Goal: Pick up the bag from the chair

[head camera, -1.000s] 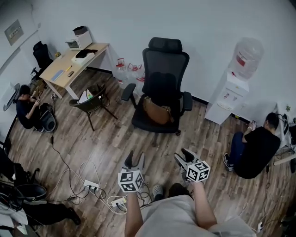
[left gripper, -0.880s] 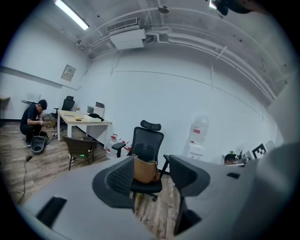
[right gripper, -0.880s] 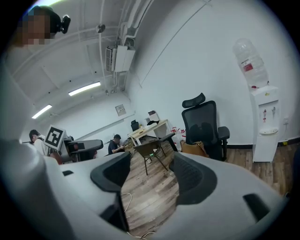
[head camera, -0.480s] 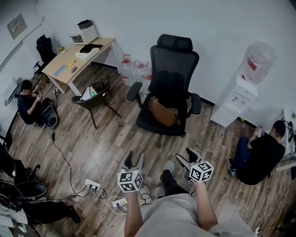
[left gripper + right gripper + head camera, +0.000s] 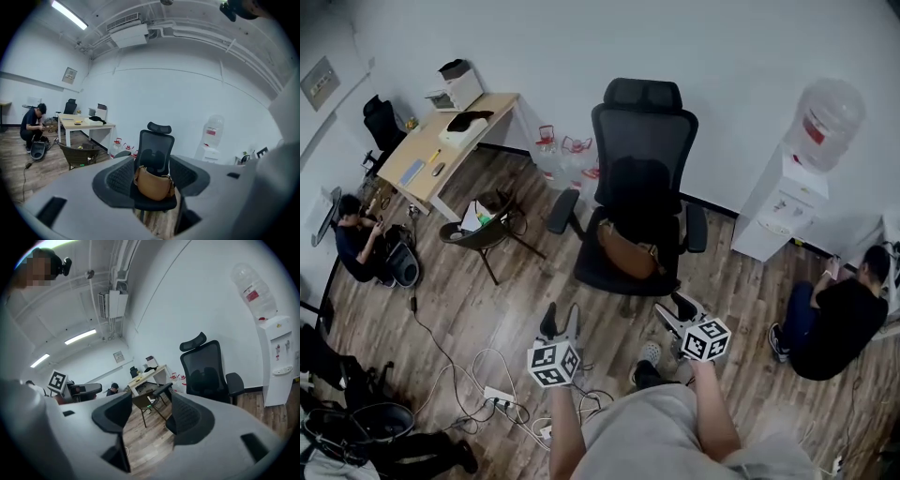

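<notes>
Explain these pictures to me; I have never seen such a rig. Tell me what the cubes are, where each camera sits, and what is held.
No robot here: a person holds a two-jaw gripper in each hand. The head view comes from a camera on the person's head, looking down; the left gripper and right gripper show at its bottom, each with a marker cube that is part of it. The other two pictures come from cameras riding on each gripper, looking along its jaws. Both pairs of jaws stand apart and hold nothing. Ahead stands a black office chair with a brown bag on its seat; the left gripper view looks straight at it. The bag is not yet picked up.
</notes>
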Tool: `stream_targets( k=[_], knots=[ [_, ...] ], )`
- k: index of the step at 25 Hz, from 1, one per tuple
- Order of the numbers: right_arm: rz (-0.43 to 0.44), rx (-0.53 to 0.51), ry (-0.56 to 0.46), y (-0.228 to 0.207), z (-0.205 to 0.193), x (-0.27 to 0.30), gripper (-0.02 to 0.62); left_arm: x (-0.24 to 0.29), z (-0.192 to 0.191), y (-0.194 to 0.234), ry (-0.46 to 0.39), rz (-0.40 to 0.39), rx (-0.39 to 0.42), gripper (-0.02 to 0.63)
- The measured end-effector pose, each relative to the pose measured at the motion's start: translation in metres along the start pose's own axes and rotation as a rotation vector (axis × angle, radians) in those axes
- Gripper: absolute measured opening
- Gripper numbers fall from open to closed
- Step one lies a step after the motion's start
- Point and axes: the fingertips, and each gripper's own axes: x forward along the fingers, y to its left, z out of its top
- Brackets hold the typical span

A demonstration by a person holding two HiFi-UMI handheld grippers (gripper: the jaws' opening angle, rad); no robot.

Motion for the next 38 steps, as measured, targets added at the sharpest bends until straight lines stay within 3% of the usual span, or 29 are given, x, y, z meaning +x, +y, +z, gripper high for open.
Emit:
stream_targets(
  k=[7,15,26,33,38],
  knots=[
    [-0.016,0.034,-0.046,-0.054,0.038,0.034,0.27,0.07,0.027,-0.009,0.004,-0.013,0.055,0.235],
    [-0.049,0.043,-0.057,-0.113,0.06,0.052,0.277,0.131,0.034,-0.018,0.016,-0.004,0.067,0.235],
    [-0.077,0.112,-0.006,-0.146,0.037,0.068,0.287,0.161,0.006,0.021,0.098,0.079,0.059,0.236],
    [-0.15,0.103,-0.009,-0.16,0.04,0.083,0.291,0.216,0.006,0.025,0.138,-0.018,0.069,0.238],
    [-0.2,0.082,0.077,-0.171,0.021,0.106,0.293,0.272,-0.008,0.024,0.208,-0.184,0.147,0.241]
  ],
)
